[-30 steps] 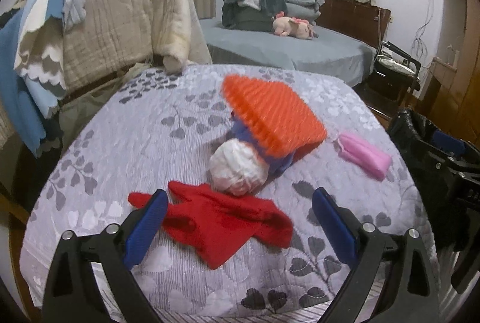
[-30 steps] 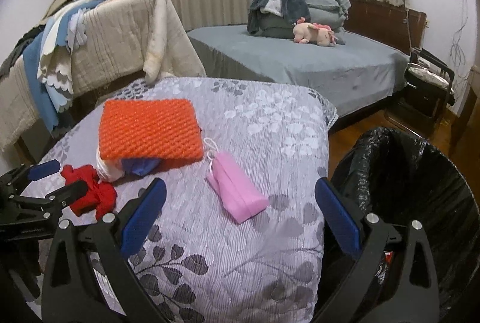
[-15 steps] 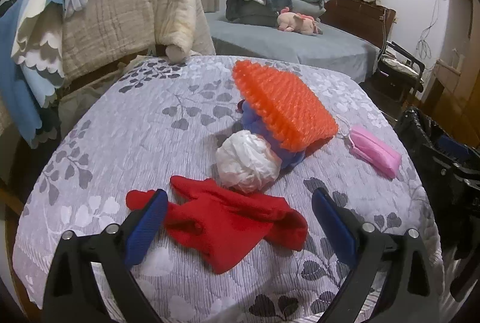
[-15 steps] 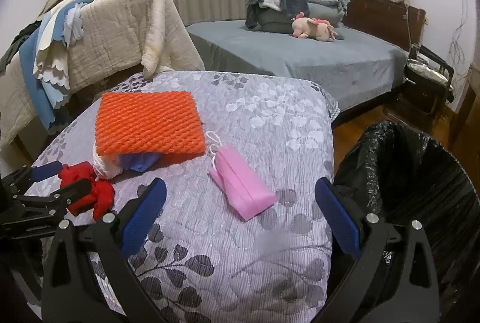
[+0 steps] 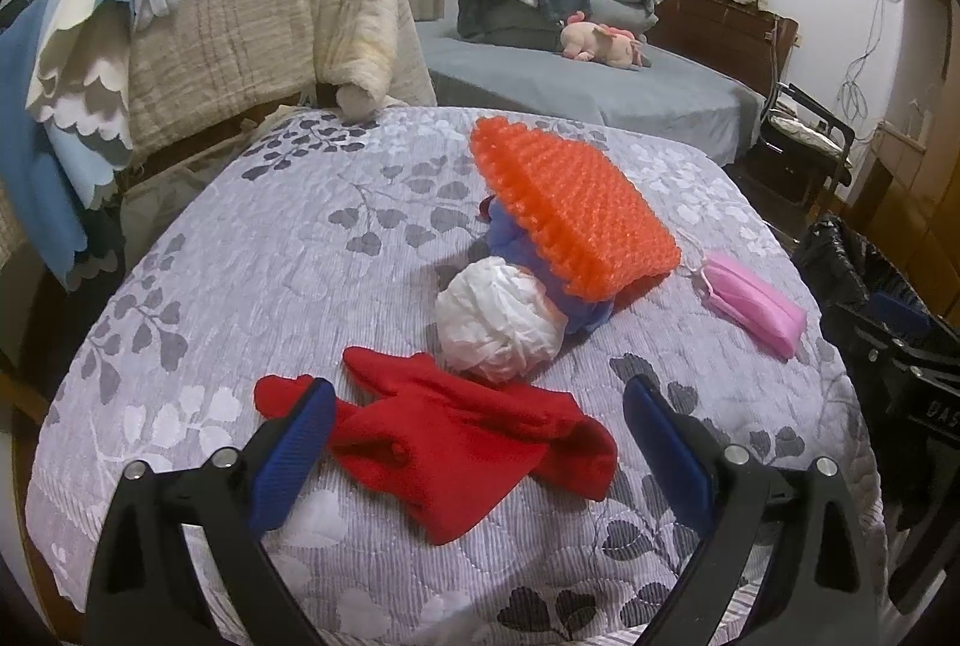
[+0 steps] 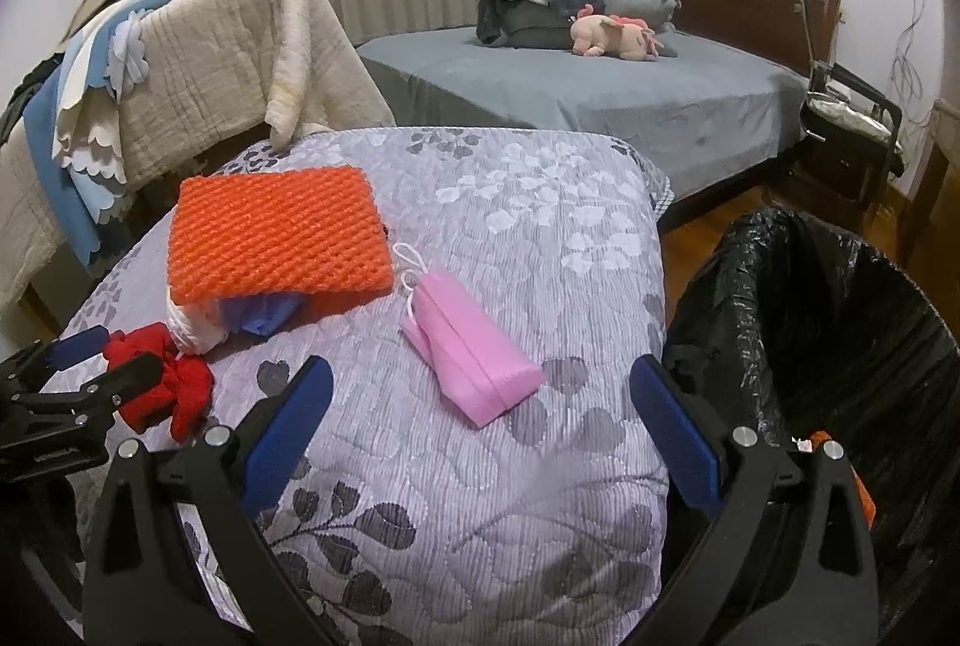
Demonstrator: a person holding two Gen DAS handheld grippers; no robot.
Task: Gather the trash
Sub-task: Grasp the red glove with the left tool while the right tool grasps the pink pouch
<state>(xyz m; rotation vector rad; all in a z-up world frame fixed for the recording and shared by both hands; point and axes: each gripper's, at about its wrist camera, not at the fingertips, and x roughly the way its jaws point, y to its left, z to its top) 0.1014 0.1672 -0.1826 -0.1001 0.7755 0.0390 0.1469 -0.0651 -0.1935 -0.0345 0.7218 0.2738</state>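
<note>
Only my right view shows the black bin bag [image 6: 840, 346] at right; both hand-held grippers [image 5: 474, 436] [image 6: 480, 424] gape apart, empty.

From my seat, the quilt [image 5: 252, 250] I work over is pale lilac with grey and white leaf sprigs. On it lies a bright red glove [image 5: 456, 436], a white crumpled bag [image 5: 498, 322], a blue-violet scrap [image 5: 516, 238] and an orange foam net [image 5: 564, 208] with a knobbly woven pattern. The face mask [image 6: 474, 352] is plain pink with white loops. My left gripper [image 5: 474, 430] and right gripper [image 6: 480, 406] are black with ribbed dark blue pads [image 6: 288, 424]. The bin liner [image 6: 840, 322] is glossy black. Behind, the bed [image 6: 630, 105] is grey-blue, the plush toy [image 6: 612, 36] pink.
</note>
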